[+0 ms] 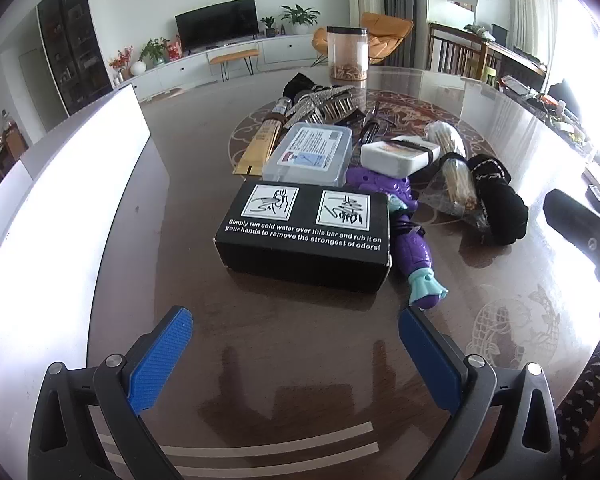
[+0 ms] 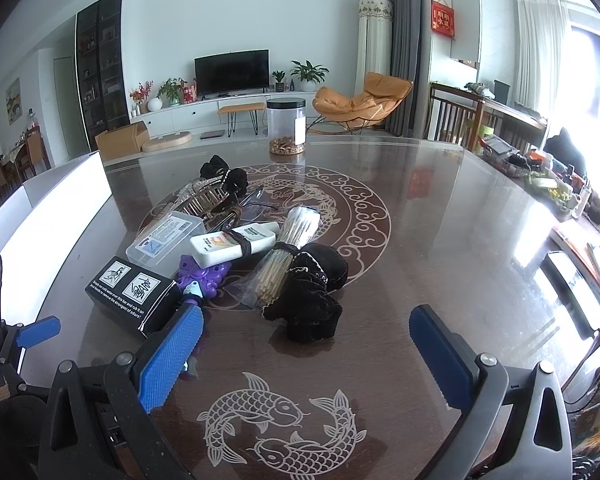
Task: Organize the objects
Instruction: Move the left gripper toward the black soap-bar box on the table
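Hovered with left claw and right claw both released and empty, the clutter heaped at twelve o'clock on the counter, likely to knock the box into the toy.

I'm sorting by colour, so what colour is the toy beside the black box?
Purple with light teal trim, clearest in the left wrist view: toy.

black box: flat on its side, printed face up, just ahead of left gripper
purple toy: lying beside box, ahead-right
clear case: flat, behind box
black cloth: bunched, ahead of right gripper
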`<state>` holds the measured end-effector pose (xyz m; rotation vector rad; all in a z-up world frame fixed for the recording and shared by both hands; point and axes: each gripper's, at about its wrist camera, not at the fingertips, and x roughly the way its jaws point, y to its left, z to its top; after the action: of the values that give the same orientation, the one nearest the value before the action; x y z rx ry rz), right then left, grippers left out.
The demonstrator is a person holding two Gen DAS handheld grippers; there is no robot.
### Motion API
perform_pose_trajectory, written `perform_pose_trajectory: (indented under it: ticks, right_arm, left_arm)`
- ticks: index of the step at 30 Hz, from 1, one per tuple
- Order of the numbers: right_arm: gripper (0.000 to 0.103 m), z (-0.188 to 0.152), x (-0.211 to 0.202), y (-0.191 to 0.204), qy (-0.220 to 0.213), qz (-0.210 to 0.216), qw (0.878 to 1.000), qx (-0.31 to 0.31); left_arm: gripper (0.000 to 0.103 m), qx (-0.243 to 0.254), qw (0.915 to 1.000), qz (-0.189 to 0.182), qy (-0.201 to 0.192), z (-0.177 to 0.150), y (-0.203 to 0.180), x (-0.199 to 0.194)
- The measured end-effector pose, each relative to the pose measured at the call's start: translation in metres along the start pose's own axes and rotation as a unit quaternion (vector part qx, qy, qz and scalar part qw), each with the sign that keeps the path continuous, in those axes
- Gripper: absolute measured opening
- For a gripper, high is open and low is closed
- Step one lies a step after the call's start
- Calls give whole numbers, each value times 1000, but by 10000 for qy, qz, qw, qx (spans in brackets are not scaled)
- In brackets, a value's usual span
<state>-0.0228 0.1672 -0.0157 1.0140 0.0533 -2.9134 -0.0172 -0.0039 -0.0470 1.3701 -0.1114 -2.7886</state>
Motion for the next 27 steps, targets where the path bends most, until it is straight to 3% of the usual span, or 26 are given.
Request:
perform_pose_trajectory:
  ticks: [22, 27]
  right_arm:
    - [103, -2, 10, 3, 241, -56, 9997, -52]
    - [103, -4, 21, 3, 505, 130, 9986, -33]
  left_arm:
    - [103, -111, 9993, 36, 367, -8, 9, 20]
    - [103, -212, 9991, -45, 357, -11, 19, 22]
